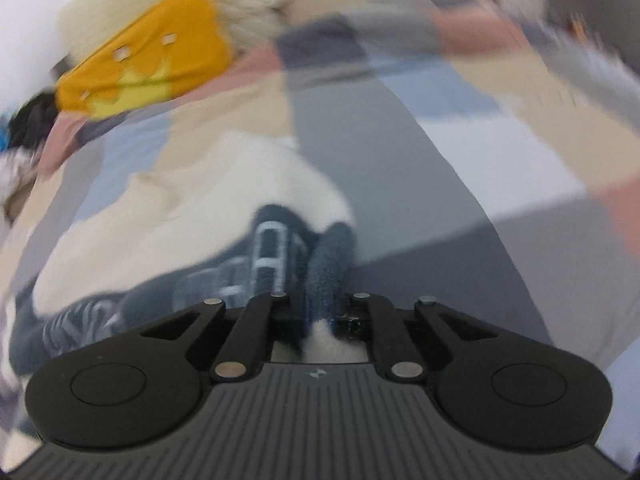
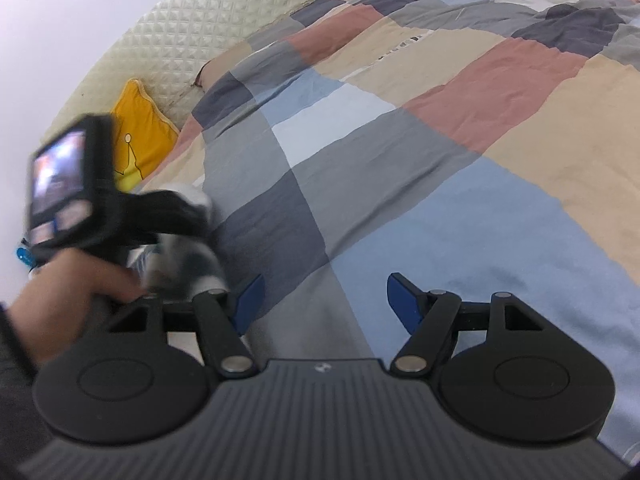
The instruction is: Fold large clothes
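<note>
Left gripper [image 1: 320,312] clamped on dark-and-cream fleece garment [image 1: 256,248] near the checked quilt's [image 2: 440,160] left edge. Right gripper [image 2: 324,304] spread wide, gripping nothing, hovering above quilt.

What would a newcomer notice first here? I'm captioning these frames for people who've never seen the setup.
The patchwork quilt of grey, blue, pink and beige squares fills the bed. A bright yellow cushion leans against the quilted headboard. Nearest the left camera, the left tongs are shut on a fluffy navy-and-white garment.
</note>
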